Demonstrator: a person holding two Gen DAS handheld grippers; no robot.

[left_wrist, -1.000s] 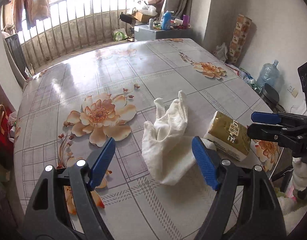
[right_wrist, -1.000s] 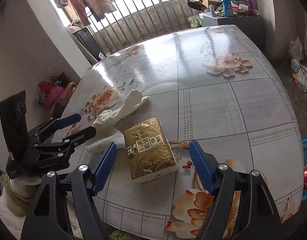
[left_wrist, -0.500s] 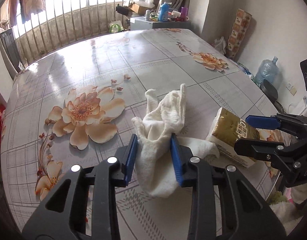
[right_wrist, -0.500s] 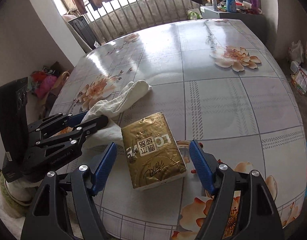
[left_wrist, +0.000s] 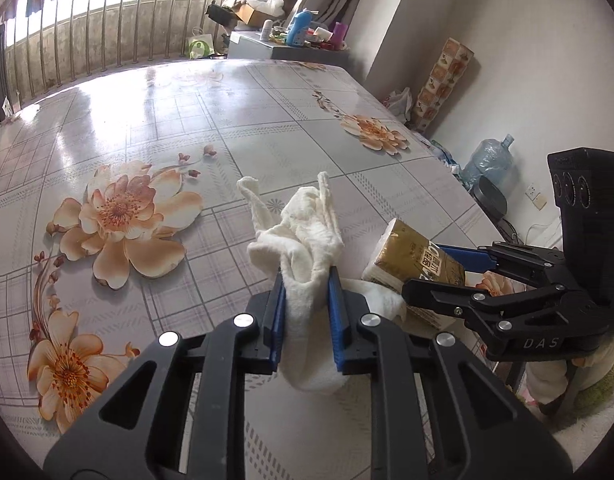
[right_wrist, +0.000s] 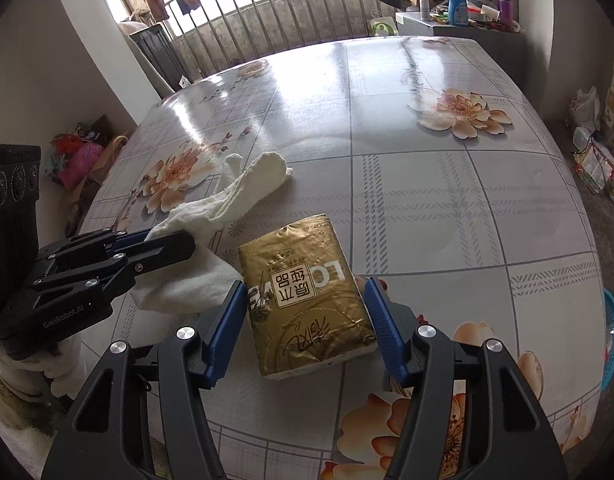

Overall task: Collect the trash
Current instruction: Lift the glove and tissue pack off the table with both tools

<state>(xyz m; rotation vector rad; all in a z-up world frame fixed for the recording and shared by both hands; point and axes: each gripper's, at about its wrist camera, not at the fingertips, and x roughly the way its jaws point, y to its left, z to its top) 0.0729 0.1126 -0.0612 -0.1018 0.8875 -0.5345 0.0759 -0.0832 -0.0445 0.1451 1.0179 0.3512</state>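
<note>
A crumpled white cloth (left_wrist: 307, 224) lies on the flowered table (left_wrist: 227, 120). My left gripper (left_wrist: 307, 280) is closing, and its blue pads pinch a fold of the cloth. From the right wrist the cloth (right_wrist: 243, 188) runs back from the left gripper (right_wrist: 179, 240). A gold tissue pack (right_wrist: 303, 300) lies flat beside the cloth, one corner over it. My right gripper (right_wrist: 305, 284) is closing around the pack, its pads against the two long sides. The left wrist shows the pack (left_wrist: 411, 244) between the fingers of the right gripper (left_wrist: 425, 270).
The table's near edge runs just below both grippers. On the floor to the right are a blue water jug (left_wrist: 489, 160) and a blue basket (right_wrist: 613, 340). Bags (right_wrist: 79, 152) lie on the floor to the left. A cabinet with bottles (left_wrist: 291, 44) stands beyond the table.
The left jaws have come together from wide apart onto the cloth. The right gripper has sunk a little toward the pack, and its jaws have narrowed onto the pack's sides.
</note>
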